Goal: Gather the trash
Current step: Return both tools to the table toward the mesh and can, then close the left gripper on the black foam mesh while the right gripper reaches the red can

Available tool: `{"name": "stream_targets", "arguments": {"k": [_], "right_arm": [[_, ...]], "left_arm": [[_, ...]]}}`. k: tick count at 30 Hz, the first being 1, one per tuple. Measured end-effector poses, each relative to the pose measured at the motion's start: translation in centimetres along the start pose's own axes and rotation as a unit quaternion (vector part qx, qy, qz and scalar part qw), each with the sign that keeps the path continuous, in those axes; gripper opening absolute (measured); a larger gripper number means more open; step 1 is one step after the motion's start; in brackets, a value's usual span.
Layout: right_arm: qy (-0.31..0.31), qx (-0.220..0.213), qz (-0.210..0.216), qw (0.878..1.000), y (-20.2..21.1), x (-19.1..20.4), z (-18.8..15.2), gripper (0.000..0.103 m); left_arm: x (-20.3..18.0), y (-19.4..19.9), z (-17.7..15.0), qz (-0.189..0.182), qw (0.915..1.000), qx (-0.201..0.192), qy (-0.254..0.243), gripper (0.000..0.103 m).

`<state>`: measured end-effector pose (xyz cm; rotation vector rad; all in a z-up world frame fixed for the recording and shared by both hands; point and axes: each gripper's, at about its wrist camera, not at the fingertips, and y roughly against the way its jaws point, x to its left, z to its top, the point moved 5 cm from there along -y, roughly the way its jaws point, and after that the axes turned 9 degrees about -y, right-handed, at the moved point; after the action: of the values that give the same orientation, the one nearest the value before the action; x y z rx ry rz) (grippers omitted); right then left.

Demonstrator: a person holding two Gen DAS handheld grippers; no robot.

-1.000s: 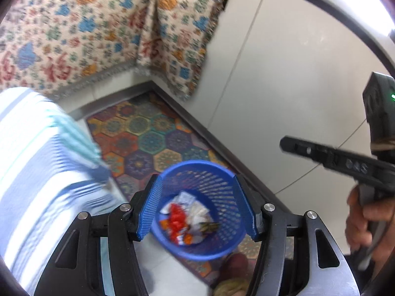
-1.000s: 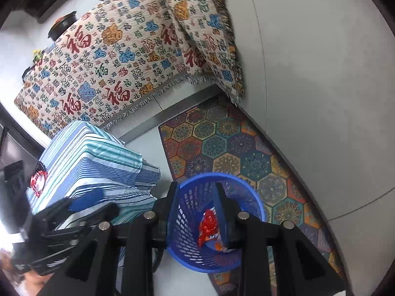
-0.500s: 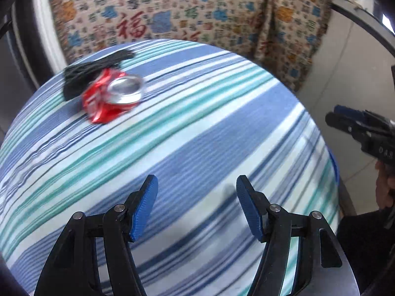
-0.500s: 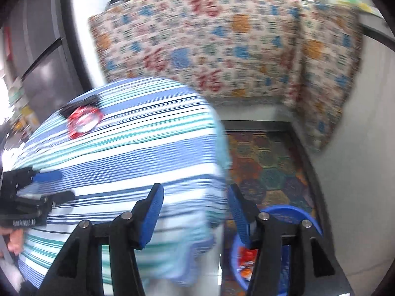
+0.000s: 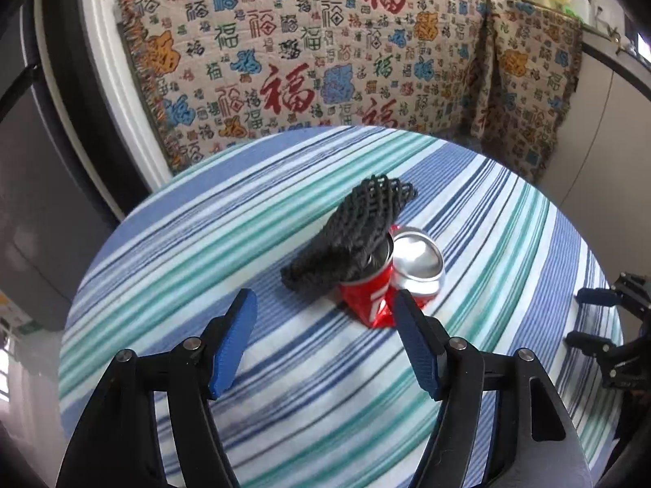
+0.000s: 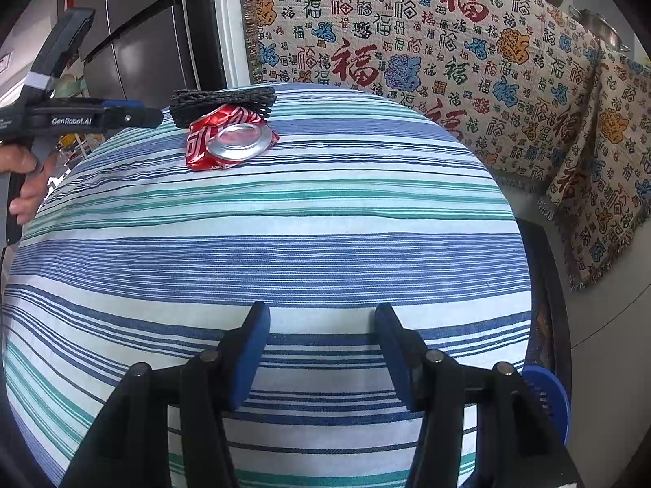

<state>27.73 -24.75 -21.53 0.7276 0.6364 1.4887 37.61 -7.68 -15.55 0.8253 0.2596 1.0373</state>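
Note:
A crushed red can [image 5: 380, 284] lies on the striped tablecloth [image 5: 203, 268], with a black foam net [image 5: 354, 236] leaning on it. My left gripper [image 5: 325, 321] is open and empty, just short of the can and net. In the right wrist view the can [image 6: 228, 142] and net [image 6: 221, 101] lie at the far left of the table, with the left gripper [image 6: 134, 116] beside them. My right gripper [image 6: 321, 345] is open and empty over the table's near edge. The blue trash basket [image 6: 545, 390] shows low at the right, mostly hidden.
A patterned cloth [image 5: 309, 61] covers the counter behind the table. A dark fridge [image 6: 134, 32] stands at the far left. The right gripper's tips [image 5: 590, 317] show at the right edge of the left wrist view. A patterned floor mat [image 6: 541, 325] lies beside the basket.
Both grippers have swung up from the blue basket to the table. The left gripper has closed in on the can and net. Both stay open and empty.

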Motion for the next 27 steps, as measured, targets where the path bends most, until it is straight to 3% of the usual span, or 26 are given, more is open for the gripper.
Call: {"name": "stream_targets", "arguments": {"k": [6, 7, 8, 9, 10, 15, 20, 24, 25, 26, 27], "right_arm": [[-0.009, -0.001, -0.001, 1.000, -0.1, -0.5, 0.2, 0.055], [-0.008, -0.001, -0.002, 1.000, -0.1, -0.5, 0.2, 0.055], [-0.007, -0.001, -0.002, 1.000, 0.0, -0.6, 0.2, 0.055], [-0.005, -0.001, -0.004, 1.000, -0.1, -0.5, 0.2, 0.055], [-0.003, -0.001, -0.004, 1.000, 0.0, -0.6, 0.2, 0.055], [-0.003, -0.003, -0.002, 1.000, 0.0, -0.3, 0.3, 0.055], [-0.004, -0.014, 0.015, 1.000, 0.1, 1.1, 1.2, 0.055], [-0.008, -0.022, 0.049, 0.999, 0.0, 3.6, 2.9, 0.055], [-0.010, -0.023, 0.058, 0.998, -0.1, 4.4, 3.4, 0.055], [-0.012, -0.024, 0.067, 0.997, -0.2, 5.1, 3.9, 0.055], [-0.013, -0.024, 0.077, 0.997, -0.4, 6.0, 4.5, 0.055]], "left_arm": [[-0.8, -2.5, 2.1, -0.040, 0.9985, -0.008, -0.038, 0.071], [-0.8, -2.8, 2.2, -0.045, 0.9980, -0.009, -0.042, 0.055], [-1.0, -3.0, 2.1, -0.050, 0.9978, -0.005, -0.044, 0.025], [-1.0, -3.2, 2.0, -0.055, 0.9977, 0.000, -0.040, 0.014], [-0.8, -3.1, 1.8, -0.057, 0.9980, -0.002, -0.030, 0.010], [2.3, -0.5, -0.8, -0.021, 0.9975, -0.010, 0.067, 0.009], [4.2, 3.8, -7.1, 0.026, 0.9832, 0.025, 0.179, 0.009], [2.5, 6.2, -11.2, 0.058, 0.9751, 0.027, 0.213, 0.011], [2.0, 6.2, -11.6, 0.064, 0.9750, 0.029, 0.211, 0.018], [1.6, 6.1, -12.0, 0.062, 0.9758, 0.029, 0.208, 0.037], [1.3, 5.9, -12.1, 0.056, 0.9765, 0.029, 0.206, 0.049]]}}
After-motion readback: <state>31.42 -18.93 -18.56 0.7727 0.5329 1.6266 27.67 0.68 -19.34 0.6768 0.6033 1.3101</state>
